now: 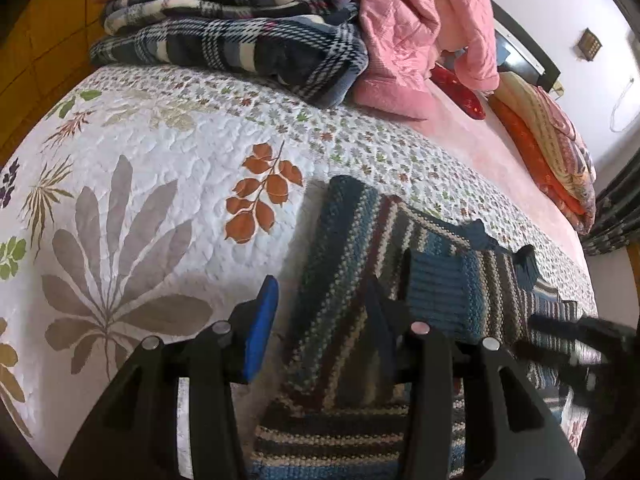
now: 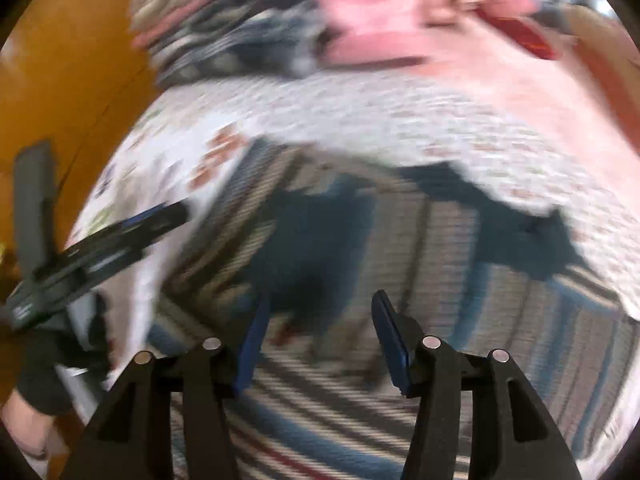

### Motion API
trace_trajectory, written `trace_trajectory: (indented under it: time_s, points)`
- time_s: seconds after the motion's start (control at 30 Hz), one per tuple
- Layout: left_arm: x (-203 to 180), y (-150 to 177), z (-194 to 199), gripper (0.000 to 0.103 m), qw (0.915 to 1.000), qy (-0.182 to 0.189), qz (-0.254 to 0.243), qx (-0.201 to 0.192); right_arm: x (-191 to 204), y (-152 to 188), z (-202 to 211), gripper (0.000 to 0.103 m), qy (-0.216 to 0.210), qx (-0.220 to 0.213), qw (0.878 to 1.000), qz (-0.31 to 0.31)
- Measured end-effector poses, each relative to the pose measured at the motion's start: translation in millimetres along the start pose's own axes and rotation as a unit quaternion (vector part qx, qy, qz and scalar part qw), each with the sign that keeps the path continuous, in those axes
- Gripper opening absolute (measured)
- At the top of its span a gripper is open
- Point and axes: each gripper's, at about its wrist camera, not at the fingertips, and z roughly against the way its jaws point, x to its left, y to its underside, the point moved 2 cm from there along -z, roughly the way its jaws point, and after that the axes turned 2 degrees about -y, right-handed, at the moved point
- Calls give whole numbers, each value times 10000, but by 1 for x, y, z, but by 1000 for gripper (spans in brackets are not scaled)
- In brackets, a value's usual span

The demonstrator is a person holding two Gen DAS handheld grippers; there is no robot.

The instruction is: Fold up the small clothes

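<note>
Floral quilt covers bed; folded blankets behind

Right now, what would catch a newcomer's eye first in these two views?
The striped knit sweater lying on the floral quilt, right in front of both open grippers, left and right. Behind it, a stack of plaid blankets and a pink cover sit at the far end.

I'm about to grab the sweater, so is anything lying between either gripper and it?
Nothing visible. The striped knit sweater lies bare on the floral quilt, directly under the open left gripper and right gripper.
</note>
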Motion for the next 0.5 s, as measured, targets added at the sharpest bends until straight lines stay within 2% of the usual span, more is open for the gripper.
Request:
trace_trajectory:
  time_s: [0.07,0.13,0.27,0.3,0.33,0.4,0.43,0.5]
  points:
    - [2,0,-1,44,10000,-3,29,31,17,0,-20,57,12,293,9994,179]
    - [3,1,-2,44,10000,18,5,58,26,0,-39,58,295,433,9980,358]
    - [1,4,-6,45,9999,9,-88,147,21,-1,-64,58,524,712,9957,274]
    - [0,5,-8,45,9998,10,-107,177,18,-1,-66,49,506,704,9960,195]
    - [-2,6,-9,45,9997,17,-123,199,14,-3,-66,32,563,686,9960,131]
    - [-4,7,-11,45,9996,20,-160,225,3,-7,-63,17,586,673,9960,30]
    - [-5,8,-11,45,9995,14,-193,230,-3,-7,-59,12,456,645,9969,-47]
    - [-9,9,-11,45,9994,18,-266,222,-13,-6,-47,10,263,511,9982,-188]
